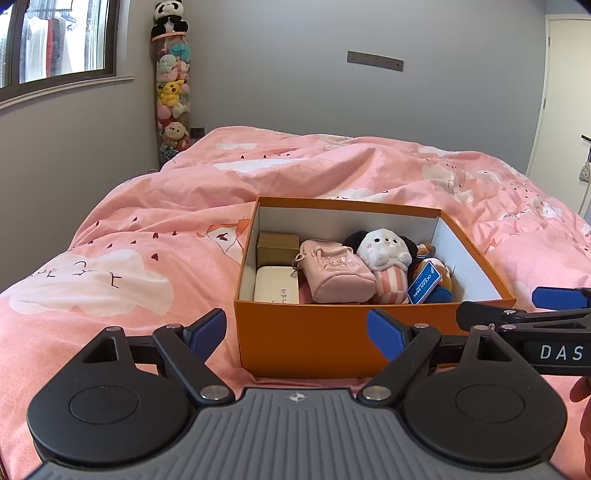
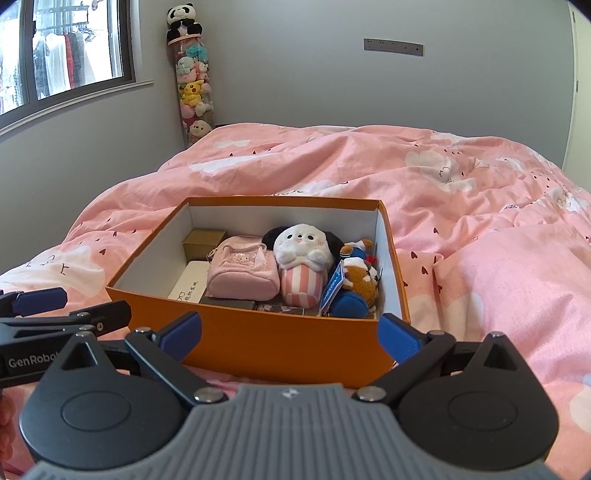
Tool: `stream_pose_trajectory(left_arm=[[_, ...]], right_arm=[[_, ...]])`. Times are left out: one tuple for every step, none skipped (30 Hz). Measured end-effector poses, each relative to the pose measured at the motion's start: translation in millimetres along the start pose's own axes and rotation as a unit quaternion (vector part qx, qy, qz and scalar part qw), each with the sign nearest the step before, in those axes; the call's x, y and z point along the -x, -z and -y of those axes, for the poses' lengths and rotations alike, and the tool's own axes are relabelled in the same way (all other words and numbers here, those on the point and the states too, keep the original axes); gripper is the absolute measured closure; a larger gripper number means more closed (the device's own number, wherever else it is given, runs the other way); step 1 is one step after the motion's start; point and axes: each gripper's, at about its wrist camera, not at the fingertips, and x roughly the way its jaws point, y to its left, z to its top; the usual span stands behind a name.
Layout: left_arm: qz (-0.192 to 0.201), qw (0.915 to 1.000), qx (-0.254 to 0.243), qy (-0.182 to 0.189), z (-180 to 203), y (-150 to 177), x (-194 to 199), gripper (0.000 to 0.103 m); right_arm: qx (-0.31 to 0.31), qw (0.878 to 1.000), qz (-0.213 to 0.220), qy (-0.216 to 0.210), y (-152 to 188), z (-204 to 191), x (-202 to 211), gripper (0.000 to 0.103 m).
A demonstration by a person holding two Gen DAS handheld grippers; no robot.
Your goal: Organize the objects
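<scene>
Presently, from the left wrist camera: the left gripper [image 1: 295,332] is released, its two blue pads spread wide with nothing between them, held just short of the near wall of an orange box [image 1: 303,339] that sits open on a bed with a pink duvet [image 1: 147,206]. The box interior is white and packed. At its left end lie a gold box [image 1: 277,248] toward the back and a white case [image 1: 276,285] toward the front; to their right a pink pouch [image 1: 338,271] lies on its side, touching a white plush [image 1: 384,258] in a pink-striped cup; a brown plush [image 1: 437,271] with a blue tag [image 1: 424,282] fills the right end. The right gripper [image 1: 524,304] enters at the right edge, seen side-on, beside the box's right front corner; its jaws stand apart and empty. In the far corner of the room a clear tube of plush toys [image 1: 171,92] stands upright with a panda toy [image 1: 169,16] on top, next to a window [image 1: 55,40]. From the right wrist camera: the right gripper [image 2: 290,338] is likewise released, pads wide and empty, close before the box's near wall [image 2: 258,343]. Same contents are visible, and along the front of the box floor lie flat dark items, too shadowed to identify. The left gripper [image 2: 70,301] shows at the left edge, near the box's left front corner, not touching it.
</scene>
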Motion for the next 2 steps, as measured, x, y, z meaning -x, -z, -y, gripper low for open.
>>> stream_pose_trajectory(left_arm=[[0.000,1.0000,0.000,0.000,0.1,-0.1,-0.1,0.002],[-0.001,1.0000,0.000,0.000,0.1,-0.1,0.0,0.002]], right_arm=[[0.000,1.000,-0.001,0.000,0.0,-0.1,-0.1,0.002],[0.000,1.000,-0.001,0.000,0.1,-0.3,-0.3,0.002]])
